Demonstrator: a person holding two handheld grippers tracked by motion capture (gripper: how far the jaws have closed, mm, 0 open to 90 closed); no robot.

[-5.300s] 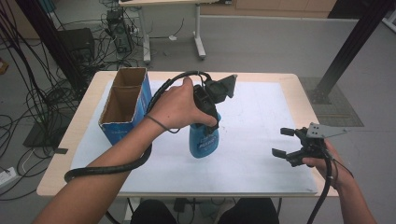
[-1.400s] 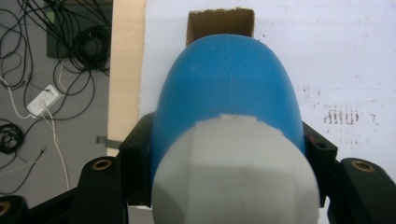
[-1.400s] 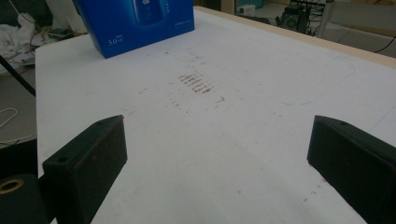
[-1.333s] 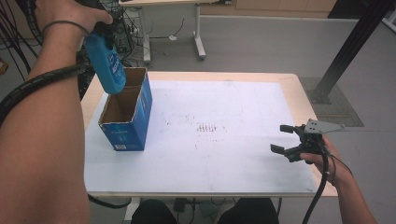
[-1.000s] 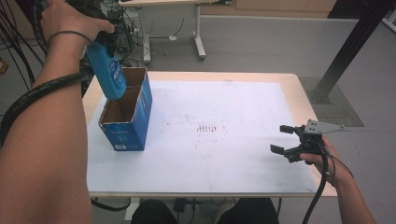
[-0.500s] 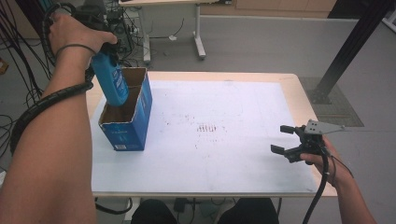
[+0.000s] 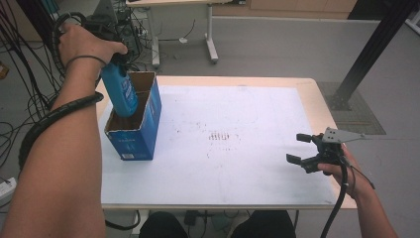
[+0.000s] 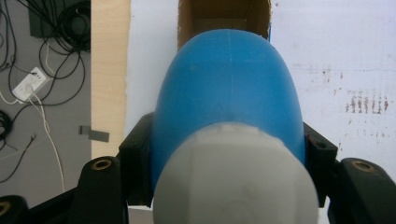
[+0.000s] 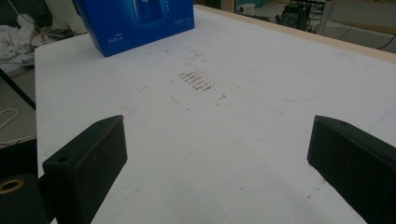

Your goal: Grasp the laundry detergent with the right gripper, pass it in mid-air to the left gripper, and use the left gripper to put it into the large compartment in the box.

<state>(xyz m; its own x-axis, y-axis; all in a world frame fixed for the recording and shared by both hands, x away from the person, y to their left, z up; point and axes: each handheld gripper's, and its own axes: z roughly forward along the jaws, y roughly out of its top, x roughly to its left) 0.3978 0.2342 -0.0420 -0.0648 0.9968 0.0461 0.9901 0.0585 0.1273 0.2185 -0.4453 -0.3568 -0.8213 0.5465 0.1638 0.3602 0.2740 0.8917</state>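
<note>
The bottle (image 7: 120, 89) hangs base-down over the open box (image 7: 132, 130), its bottom just inside the mouth, so it can drop straight in. The left gripper (image 8: 224, 154) clamps its shoulders below the cap. The right gripper (image 7: 309, 151), jaws wide and empty, waits well apart on the table (image 7: 237, 168).

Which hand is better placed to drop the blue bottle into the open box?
Left. The left claw is clamped on the blue bottle, its base right at the open box mouth. The right claw is open and holds nothing, near the table's far right edge.
</note>
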